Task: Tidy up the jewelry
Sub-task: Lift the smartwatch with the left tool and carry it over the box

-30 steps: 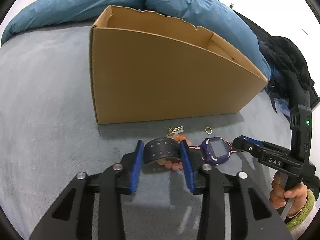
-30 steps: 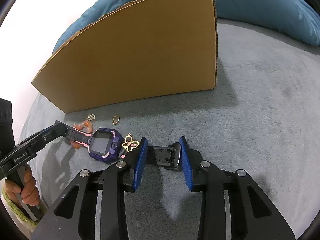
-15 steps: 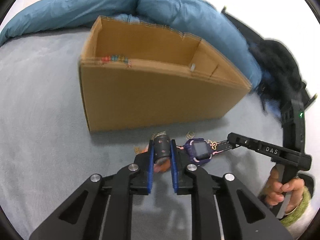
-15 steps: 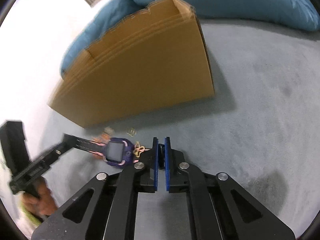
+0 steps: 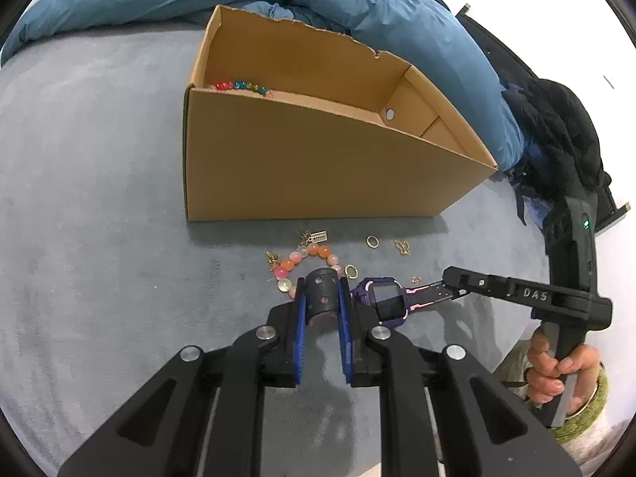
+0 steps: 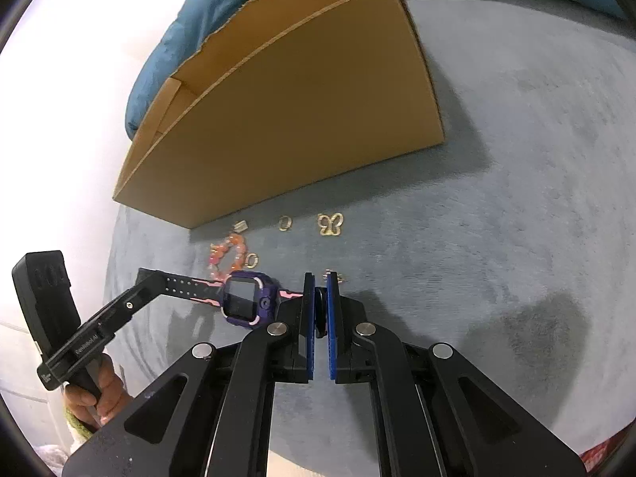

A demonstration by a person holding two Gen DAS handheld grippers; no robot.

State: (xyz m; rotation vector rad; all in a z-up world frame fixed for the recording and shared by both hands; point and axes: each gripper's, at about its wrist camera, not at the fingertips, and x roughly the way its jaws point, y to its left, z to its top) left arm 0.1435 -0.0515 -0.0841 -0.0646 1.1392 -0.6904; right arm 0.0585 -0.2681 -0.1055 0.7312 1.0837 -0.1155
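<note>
**One watch, two grips, loose jewelry before the box**

Nearest, one purple-and-pink smartwatch (image 5: 387, 301) hangs between two hand-held grippers. The left hand-held gripper (image 5: 322, 302) is closed on its black perforated strap end; the right hand-held gripper (image 6: 320, 302) is pinched nearly shut on the other strap end. Between the watch and the open brown cardboard box (image 5: 318, 159), on the grey bed cover (image 5: 91, 198), lie one orange-pink bead bracelet (image 5: 302, 264), two gold rings (image 5: 371, 241), one gold butterfly charm (image 6: 330, 224). Inside the box: one multicoloured bead string (image 5: 242, 86).

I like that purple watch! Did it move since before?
Yes. The purple watch, gripped by both grippers, lifted off the grey blanket; the bead bracelet it covered now shows.
</note>
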